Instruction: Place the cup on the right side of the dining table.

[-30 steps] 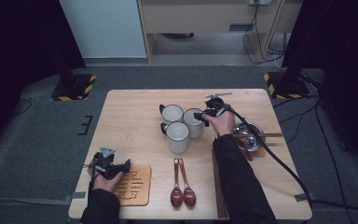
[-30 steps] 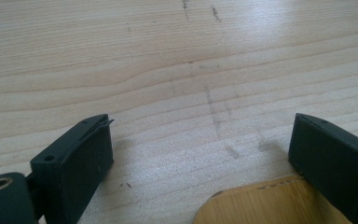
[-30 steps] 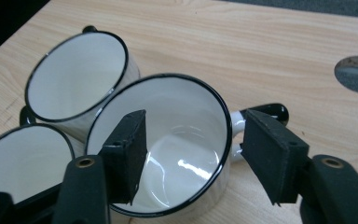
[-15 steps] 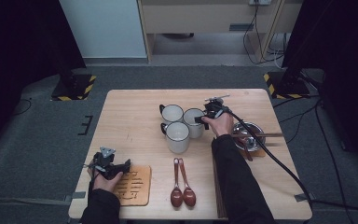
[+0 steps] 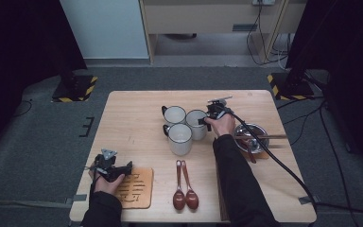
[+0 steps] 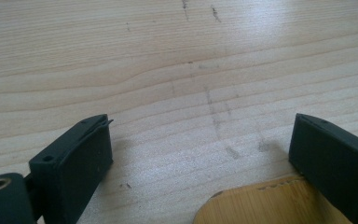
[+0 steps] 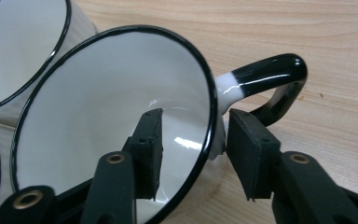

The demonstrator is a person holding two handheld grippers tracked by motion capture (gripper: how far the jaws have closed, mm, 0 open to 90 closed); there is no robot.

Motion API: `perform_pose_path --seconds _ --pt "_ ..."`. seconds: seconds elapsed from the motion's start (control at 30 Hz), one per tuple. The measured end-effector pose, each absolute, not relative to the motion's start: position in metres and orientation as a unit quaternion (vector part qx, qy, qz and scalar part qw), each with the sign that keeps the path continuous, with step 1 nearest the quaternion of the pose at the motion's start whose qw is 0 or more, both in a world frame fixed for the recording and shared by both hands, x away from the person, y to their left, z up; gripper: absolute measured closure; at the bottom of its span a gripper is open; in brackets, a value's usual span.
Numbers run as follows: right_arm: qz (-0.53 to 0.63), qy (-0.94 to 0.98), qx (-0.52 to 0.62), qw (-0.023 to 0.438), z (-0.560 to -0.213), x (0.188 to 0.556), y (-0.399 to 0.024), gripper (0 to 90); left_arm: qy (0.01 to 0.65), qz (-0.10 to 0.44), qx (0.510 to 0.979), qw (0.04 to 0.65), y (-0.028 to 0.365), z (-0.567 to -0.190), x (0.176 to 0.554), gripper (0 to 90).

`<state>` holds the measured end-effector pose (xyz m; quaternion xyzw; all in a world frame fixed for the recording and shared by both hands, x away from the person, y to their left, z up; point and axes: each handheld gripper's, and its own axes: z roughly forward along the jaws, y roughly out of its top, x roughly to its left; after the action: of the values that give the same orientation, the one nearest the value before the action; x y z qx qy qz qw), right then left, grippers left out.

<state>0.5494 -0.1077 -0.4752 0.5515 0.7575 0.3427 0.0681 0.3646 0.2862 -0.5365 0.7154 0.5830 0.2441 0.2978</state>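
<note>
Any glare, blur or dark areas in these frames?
High view: table evenly lit, surroundings nearly black. Right gripper view: sharp; small highlights inside the mug and on its black handle. Left gripper view: broad sheen on the wood at top right, near jaws slightly soft.

High view overlooks the table [image 5: 137, 113]; gripper views sit close above it

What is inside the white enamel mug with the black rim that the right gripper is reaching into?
Inside the white enamel mug is one jaw of the right gripper; the other jaw is outside, by the black handle. No contents are visible, but the jaw and near rim hide the bottom.
</note>
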Motion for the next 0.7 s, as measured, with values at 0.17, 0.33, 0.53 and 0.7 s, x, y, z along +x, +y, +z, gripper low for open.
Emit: perform_pose_path --seconds 0.17,0.33,0.53,0.7 --pt "0.34 0.753 0.559 0.068 -0.477 0.553 -0.107 60.3 0.583 0.244 0.716 0.298 0.286 -0.536 0.365 4.8" --pt "0.342 0.747 0.565 0.073 -0.477 0.556 -0.107 66.1 0.583 0.244 0.716 0.298 0.286 -0.536 0.365 4.8" --pt "0.335 0.751 0.563 0.086 -0.476 0.559 -0.104 71.9 0.583 0.244 0.716 0.298 0.286 -0.536 0.365 4.8" --pt "0.326 0.757 0.56 0.082 -0.475 0.561 -0.104 73.2 0.583 0.244 0.716 0.297 0.286 -0.536 0.365 4.7"
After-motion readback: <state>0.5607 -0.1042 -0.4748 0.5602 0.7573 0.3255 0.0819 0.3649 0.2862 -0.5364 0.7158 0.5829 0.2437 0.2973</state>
